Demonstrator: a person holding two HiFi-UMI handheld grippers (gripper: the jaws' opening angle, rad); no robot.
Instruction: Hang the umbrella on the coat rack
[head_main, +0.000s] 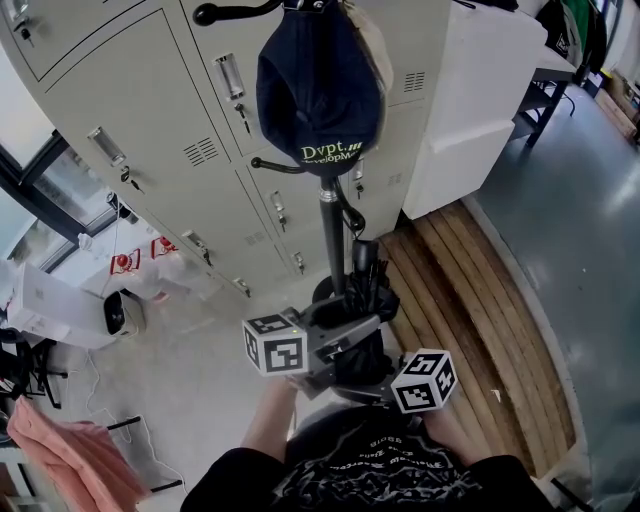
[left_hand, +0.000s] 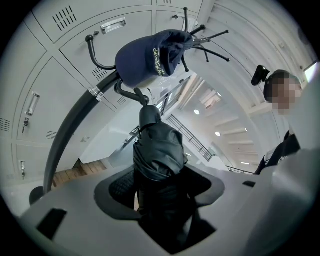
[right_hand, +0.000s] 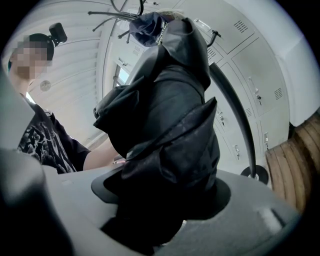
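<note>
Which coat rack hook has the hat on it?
An upper hook, hidden under the navy cap with green lettering; the curved hook just below it is bare.

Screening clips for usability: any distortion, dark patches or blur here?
Head view: sharp, only the umbrella reads as a dark mass. Left gripper view: fisheye bends the coat rack pole into an arc. Right gripper view: umbrella fills the frame, underexposed near the jaws.

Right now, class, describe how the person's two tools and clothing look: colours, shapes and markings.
The left tool and right tool each have a pale grey moulded body with dark textured pads. Each carries a white cube with black square markers: left cube, right cube. The person wears a black short-sleeved shirt with pale print.
</note>
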